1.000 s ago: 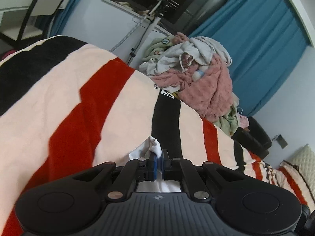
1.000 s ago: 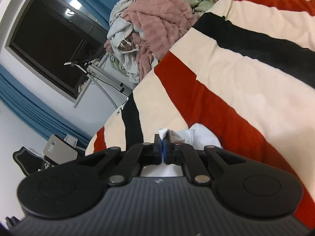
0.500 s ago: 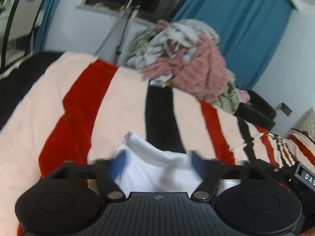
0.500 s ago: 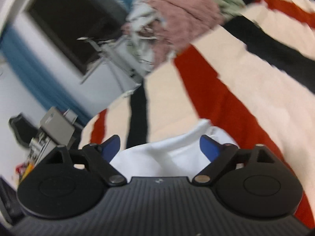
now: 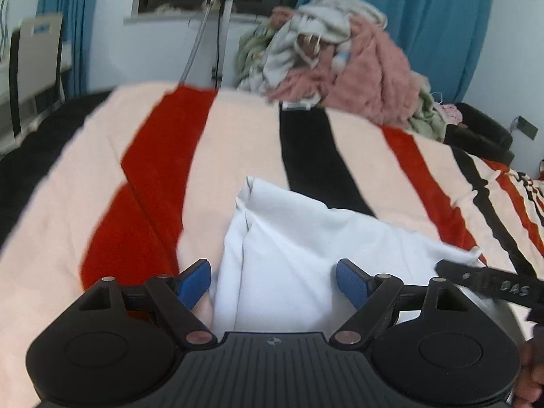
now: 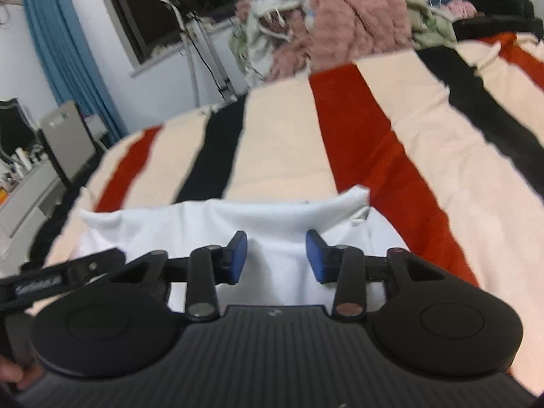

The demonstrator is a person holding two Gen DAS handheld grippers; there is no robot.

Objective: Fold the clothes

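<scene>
White garment point(image 5: 306, 255), creased and partly folded, is laid on the near part of the striped blanket point(image 5: 238, 142), long axis left–right. Left gripper point(image 5: 273, 284) and right gripper point(image 6: 276, 261) are held open, empty.

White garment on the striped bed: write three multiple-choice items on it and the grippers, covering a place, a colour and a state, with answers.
1. Where does the white garment lie?
A. on the striped blanket
B. on the clothes pile
C. on a chair

2. What colour are the gripper pads?
A. red
B. blue
C. green

3. How are the left gripper and right gripper?
A. both shut on cloth
B. one open
C. both open

Answers: 1 A, it rests flat on the stripes; 2 B, blue pads show in both views; 3 C, fingers apart, nothing gripped.
</scene>
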